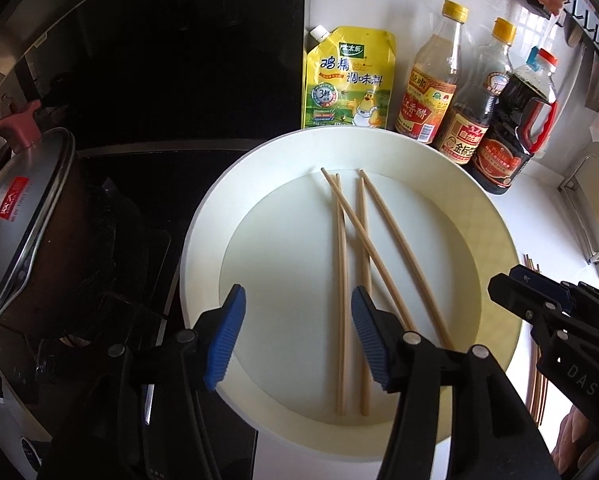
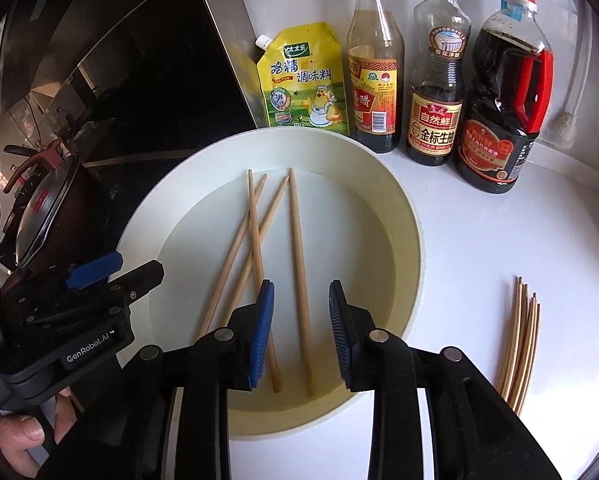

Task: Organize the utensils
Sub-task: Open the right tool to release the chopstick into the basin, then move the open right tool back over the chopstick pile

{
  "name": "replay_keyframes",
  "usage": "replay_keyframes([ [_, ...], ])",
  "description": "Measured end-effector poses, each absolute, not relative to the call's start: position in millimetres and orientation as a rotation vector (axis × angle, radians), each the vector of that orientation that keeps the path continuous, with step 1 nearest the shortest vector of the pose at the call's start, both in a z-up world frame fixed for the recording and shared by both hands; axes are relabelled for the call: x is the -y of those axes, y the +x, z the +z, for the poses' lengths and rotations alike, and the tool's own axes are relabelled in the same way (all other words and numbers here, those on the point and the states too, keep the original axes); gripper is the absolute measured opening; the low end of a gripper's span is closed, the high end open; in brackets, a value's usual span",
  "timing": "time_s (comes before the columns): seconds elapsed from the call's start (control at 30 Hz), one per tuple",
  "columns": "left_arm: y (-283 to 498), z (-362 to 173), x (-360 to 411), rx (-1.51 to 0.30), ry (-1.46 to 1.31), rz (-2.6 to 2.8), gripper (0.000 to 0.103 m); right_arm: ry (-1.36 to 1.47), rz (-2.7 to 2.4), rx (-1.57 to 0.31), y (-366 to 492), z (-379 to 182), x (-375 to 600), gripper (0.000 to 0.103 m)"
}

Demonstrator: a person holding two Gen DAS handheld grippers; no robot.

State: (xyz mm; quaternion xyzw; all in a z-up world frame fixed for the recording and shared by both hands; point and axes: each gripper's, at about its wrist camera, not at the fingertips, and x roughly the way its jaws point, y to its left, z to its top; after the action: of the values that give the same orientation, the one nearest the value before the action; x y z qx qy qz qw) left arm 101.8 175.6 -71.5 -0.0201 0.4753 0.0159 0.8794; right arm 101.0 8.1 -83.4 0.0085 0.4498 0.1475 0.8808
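table (image 2: 499, 240): white, sauce bottles along back | plate (image 2: 403, 216): round, cream, on table beside stove | chopsticks (image 2: 299, 264): four loose in plate, two crossed; spare bundle (image 2: 519, 344) on table, right of plate | my left hand-held gripper (image 1: 299, 332): jaws apart, empty, above plate | my right hand-held gripper (image 2: 301, 328): jaws apart, gripping nothing, one chopstick below gap

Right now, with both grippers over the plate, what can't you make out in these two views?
- Near ends of two chopsticks in the plate: left wrist view, hidden behind the left gripper.
- Loose chopstick bundle on the counter: count unclear in right wrist view; near ends hidden by the right gripper.
- Same bundle, left wrist view: mostly hidden behind the right gripper.
- Pot contents: lid covers them.
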Motion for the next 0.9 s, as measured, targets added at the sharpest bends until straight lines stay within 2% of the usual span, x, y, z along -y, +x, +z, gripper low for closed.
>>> replay_keyframes([
  [0.3,83.0,-55.8,-147.9,-0.967,-0.004,0.007,0.060,0.035,0.260,-0.895,66.5,-74.9,31.6,0.041],
  [0.9,65.3,-56.5,-41.0,-0.977,0.064,-0.153,0.071,0.109,0.046,-0.929,23.5,-88.4,156.2,0.047],
])
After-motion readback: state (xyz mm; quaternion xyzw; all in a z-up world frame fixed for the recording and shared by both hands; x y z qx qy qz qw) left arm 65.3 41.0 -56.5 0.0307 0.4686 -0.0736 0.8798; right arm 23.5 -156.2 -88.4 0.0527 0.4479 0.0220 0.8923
